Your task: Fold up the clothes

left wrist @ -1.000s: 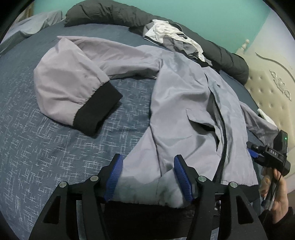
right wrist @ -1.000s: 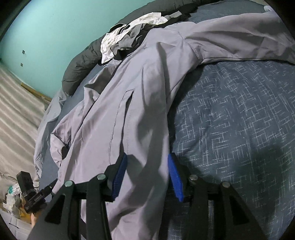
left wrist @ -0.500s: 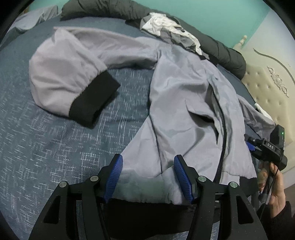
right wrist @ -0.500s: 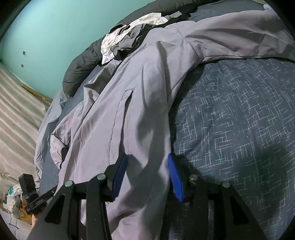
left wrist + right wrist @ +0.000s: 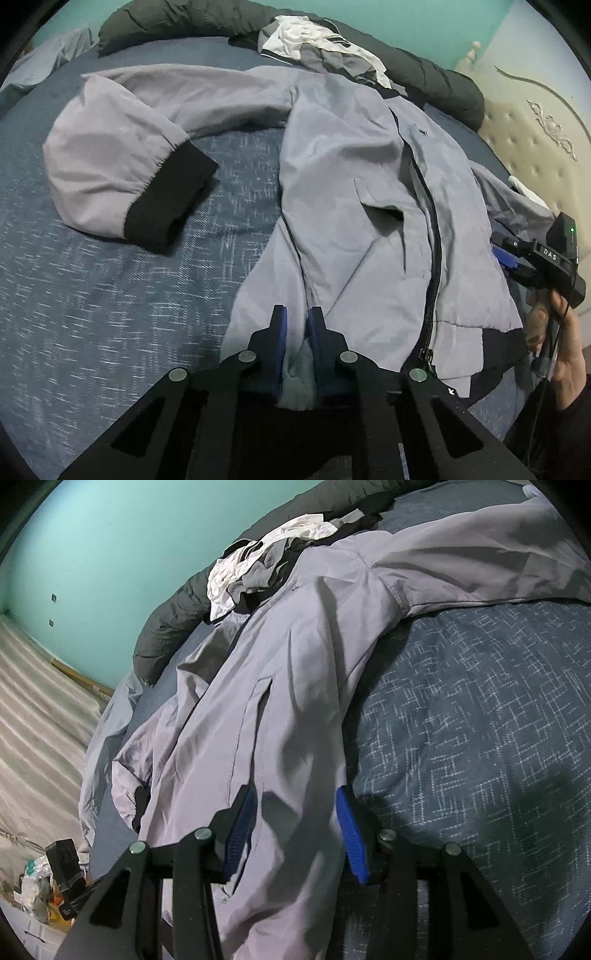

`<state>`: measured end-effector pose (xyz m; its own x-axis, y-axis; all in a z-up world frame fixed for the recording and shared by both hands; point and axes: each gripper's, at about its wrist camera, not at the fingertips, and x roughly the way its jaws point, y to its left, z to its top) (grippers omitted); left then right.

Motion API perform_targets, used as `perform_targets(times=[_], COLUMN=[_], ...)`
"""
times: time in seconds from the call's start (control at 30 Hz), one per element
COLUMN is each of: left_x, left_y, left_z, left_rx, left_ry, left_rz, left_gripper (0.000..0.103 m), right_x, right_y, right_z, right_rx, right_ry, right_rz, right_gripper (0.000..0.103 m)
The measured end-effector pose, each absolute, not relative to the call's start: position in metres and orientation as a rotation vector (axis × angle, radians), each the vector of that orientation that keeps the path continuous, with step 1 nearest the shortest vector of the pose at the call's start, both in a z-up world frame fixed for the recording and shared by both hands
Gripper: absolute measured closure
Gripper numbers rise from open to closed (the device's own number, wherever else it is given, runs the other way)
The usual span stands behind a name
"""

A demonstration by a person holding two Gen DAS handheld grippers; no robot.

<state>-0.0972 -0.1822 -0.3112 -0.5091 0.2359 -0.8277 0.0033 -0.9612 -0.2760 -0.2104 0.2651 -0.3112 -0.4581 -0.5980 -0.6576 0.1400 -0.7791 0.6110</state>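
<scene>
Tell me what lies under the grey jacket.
The grey jacket lies spread on the dark blue patterned bedspread, which shows all around it. Its far collar end overlaps a pile of clothes. Anything directly beneath the fabric is covered.

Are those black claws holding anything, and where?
The left gripper has just closed on the grey nylon jacket's bottom hem; the right gripper holds nothing.

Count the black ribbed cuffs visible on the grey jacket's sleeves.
1: the black cuff ends the sleeve folded back on the bed at the left. The other sleeve's cuff is hidden by bunched fabric at the jacket's far side.
</scene>
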Motion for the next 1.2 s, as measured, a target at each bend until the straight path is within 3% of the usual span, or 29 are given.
perform_targets(times=[0.27,0.47,0.6,0.73,1.2], left_x=[-0.083,-0.080,-0.079,-0.079,-0.068], left_y=[-0.203,-0.232,-0.230,-0.233,-0.238], left_z=[-0.273,-0.297,-0.297,-0.291,-0.281], left_rx=[-1.479,-1.600,-1.581,-1.571,-1.576], left_ry=[-0.258,-0.416,-0.470,-0.452,-0.396], left_rz=[2.739,2.728,2.700,2.722,2.660], left_gripper=[0.093,0.092,0.083,0.058,0.056], right_x=[-0.212,-0.212,-0.213,-0.212,-0.155], right_y=[0.273,0.273,0.272,0.267,0.261], right_z=[-0.305,-0.306,-0.305,-0.304,-0.274], right_rx=[1.268,1.276,1.282,1.309,1.519], right_ry=[-0.713,-0.703,-0.684,-0.641,-0.327], right_rz=[-2.247,-2.233,-2.222,-2.198,-2.061], right_gripper=[0.057,0.057,0.057,0.057,0.056])
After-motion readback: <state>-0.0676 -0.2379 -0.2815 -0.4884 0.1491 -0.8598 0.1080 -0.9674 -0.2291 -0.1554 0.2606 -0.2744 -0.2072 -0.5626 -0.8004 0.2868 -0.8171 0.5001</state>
